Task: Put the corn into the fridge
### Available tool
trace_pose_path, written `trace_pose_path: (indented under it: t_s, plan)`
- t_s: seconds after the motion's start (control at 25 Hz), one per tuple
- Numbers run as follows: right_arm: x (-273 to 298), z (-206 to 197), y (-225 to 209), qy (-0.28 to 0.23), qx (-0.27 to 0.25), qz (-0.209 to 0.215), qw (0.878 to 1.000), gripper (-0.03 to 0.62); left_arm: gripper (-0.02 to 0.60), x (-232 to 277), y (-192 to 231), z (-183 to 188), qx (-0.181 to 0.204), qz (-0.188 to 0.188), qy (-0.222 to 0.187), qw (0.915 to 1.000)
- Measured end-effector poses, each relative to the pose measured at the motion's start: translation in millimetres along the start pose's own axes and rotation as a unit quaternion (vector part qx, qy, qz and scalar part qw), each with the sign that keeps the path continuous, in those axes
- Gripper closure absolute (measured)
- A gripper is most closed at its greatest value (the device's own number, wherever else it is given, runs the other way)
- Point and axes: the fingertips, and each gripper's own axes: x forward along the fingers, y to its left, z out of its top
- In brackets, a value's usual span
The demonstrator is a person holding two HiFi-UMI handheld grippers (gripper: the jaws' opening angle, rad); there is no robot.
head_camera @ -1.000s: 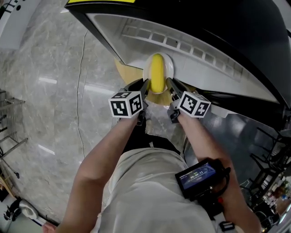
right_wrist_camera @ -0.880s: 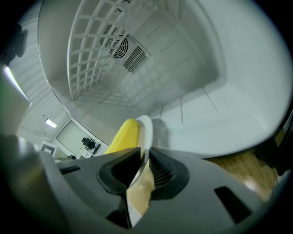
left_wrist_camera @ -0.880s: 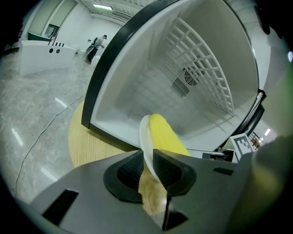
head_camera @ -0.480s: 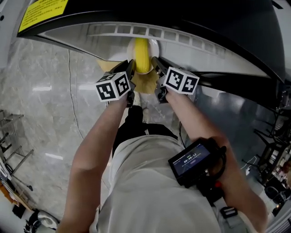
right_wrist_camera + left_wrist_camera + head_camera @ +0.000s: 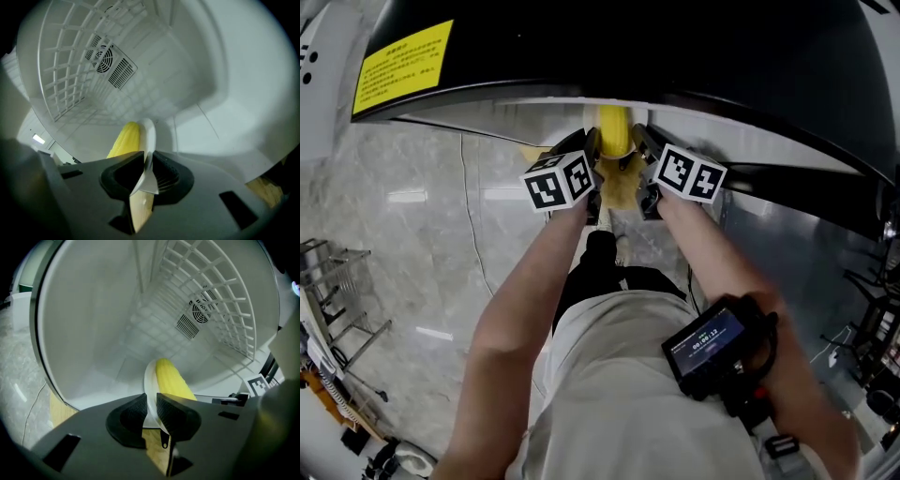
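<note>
White fridge (image 5: 93, 310) walls now surround the plate (image 5: 149, 380) and its yellow corn (image 5: 171, 380). You've carried them farther in under the black top edge, so placing looks close. Your forearms reach side by side, tilted down. Your left gripper (image 5: 592, 150) clamps the plate's left rim and your right gripper (image 5: 642, 141) its right rim.

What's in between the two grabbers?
The corn on its white plate, seen in the head view. The left gripper and right gripper each pinch the plate's rim.

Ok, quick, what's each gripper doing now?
Left gripper: shut on the round white plate carrying the yellow corn cob.
Right gripper: shut on the plate's opposite rim.
</note>
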Motion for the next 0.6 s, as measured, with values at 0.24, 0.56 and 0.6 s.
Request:
trace_pose_path:
  t_s: [0.24, 0.56, 0.6]
  plan:
    - [6, 4, -3, -0.003, 0.010, -0.021, 1.000, 0.531, 0.518, 11, 2, 11, 0.023, 0.003, 0.018, 0.9996]
    - [9, 13, -11, -0.011, 0.010, -0.056, 0.998, 0.531, 0.518, 26, -2, 15, 0.054, 0.018, 0.028, 0.9980]
    - [9, 15, -12, -0.012, 0.010, -0.059, 0.998, 0.531, 0.518, 28, -3, 16, 0.056, 0.020, 0.028, 0.9979]
